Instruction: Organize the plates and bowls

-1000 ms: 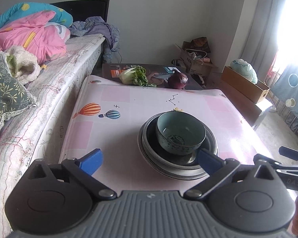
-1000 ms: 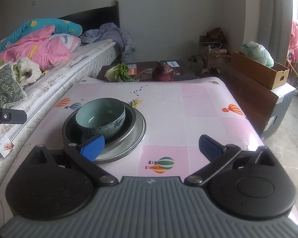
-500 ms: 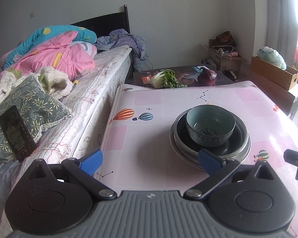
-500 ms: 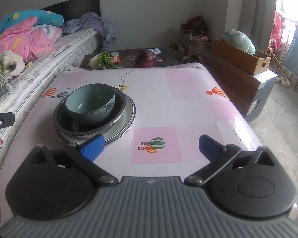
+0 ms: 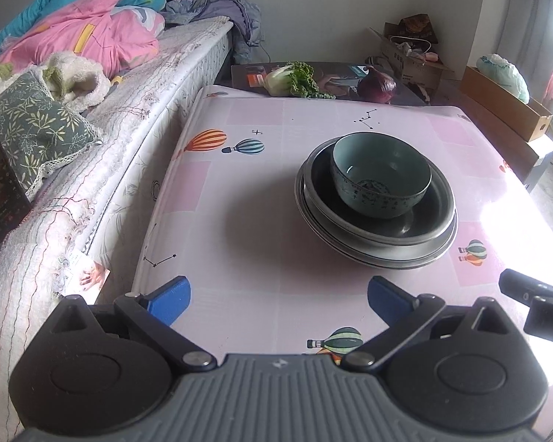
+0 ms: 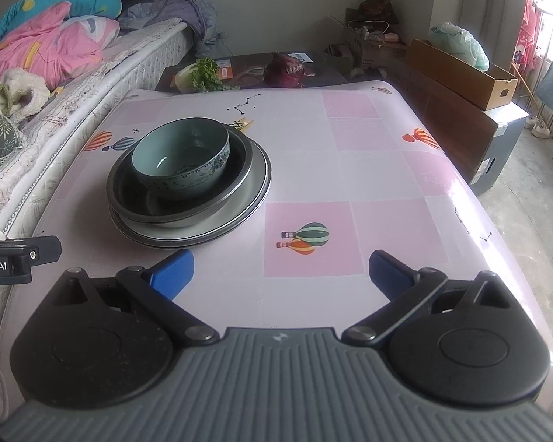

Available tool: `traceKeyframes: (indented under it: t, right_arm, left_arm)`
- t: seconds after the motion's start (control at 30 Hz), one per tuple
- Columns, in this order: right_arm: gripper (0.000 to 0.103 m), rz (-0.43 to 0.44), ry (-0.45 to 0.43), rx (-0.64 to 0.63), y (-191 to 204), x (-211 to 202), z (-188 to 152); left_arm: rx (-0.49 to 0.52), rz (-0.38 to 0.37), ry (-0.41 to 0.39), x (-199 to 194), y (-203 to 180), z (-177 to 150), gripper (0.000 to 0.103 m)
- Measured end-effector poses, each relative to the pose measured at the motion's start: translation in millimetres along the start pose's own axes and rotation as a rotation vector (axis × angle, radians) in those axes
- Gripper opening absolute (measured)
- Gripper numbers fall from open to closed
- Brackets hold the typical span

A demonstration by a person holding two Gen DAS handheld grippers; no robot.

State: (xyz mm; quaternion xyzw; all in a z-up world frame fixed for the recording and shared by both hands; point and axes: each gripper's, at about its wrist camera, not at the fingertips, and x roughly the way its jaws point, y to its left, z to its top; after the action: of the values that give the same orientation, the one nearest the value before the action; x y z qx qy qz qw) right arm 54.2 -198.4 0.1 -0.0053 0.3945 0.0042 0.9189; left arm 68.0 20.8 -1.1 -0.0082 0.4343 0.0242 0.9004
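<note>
Table (image 5: 239, 191) under pink balloon-print cloth, bed (image 5: 73, 154) along its left side. Near table centre: metal plates (image 6: 239, 217) stacked, dark metal bowl (image 6: 188, 210) on them, teal ceramic bowl (image 6: 180, 162) nested inside. Left gripper (image 5: 278, 296) and right gripper (image 6: 280, 272) both spread wide, holding nothing, short of the stack.

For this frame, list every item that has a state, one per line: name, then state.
Left gripper: open, empty, above the table.
Right gripper: open, empty.
Teal bowl: upright, empty, nested in the metal basin.
Metal basin: upright, stacked on the metal plates.
Metal plates: stacked, flat on the table.
</note>
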Motion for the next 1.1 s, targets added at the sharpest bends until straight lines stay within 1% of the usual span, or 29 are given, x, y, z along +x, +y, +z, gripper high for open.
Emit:
traceKeyframes:
  t: [0.17,0.5,1.1]
  right_arm:
    - [0.102,0.001,-0.001,-0.024,10.2,1.8,2.1]
    - [0.102,-0.007,-0.003,-0.013,6.1,2.8,4.2]
    - [0.102,-0.007,0.003,-0.023,9.0,4.1,3.7]
  left_arm:
    - [0.011,0.009,0.026,4.1,-2.3,1.0,0.103]
    - [0.008,0.021,0.037,8.1,-1.8,1.4,0.103]
    - [0.010,0.018,0.044,9.9,-1.2,-0.6,0.103]
